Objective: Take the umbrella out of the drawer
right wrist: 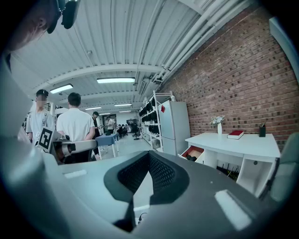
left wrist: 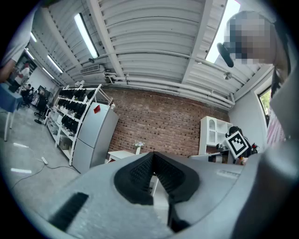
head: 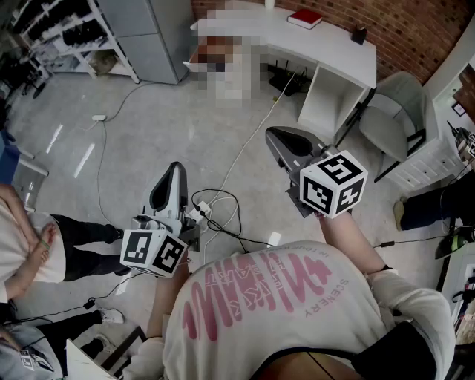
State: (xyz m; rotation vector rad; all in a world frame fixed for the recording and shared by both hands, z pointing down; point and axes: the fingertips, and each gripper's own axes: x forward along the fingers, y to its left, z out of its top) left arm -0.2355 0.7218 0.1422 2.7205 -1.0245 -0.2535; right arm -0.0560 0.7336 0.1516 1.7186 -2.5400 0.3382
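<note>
A white desk (head: 326, 44) stands across the floor ahead, with its left drawer (right wrist: 195, 151) pulled open and showing a red inside. Something dark (right wrist: 189, 158) lies in the drawer; I cannot tell whether it is the umbrella. In the head view the drawer (head: 197, 64) is partly under a mosaic patch. My left gripper (head: 175, 168) is held low at the left, shut and holding nothing (left wrist: 153, 154). Further forward at the right, my right gripper (head: 273, 132) is also shut with nothing in it (right wrist: 149, 153). Both are well short of the desk.
Cables (head: 217, 209) trail over the grey floor between me and the desk. A grey chair (head: 393, 111) stands right of the desk, a grey cabinet (head: 148, 37) and shelves (head: 67, 30) to its left. A red book (head: 304, 18) lies on the desk. People (head: 30, 245) stand at my left.
</note>
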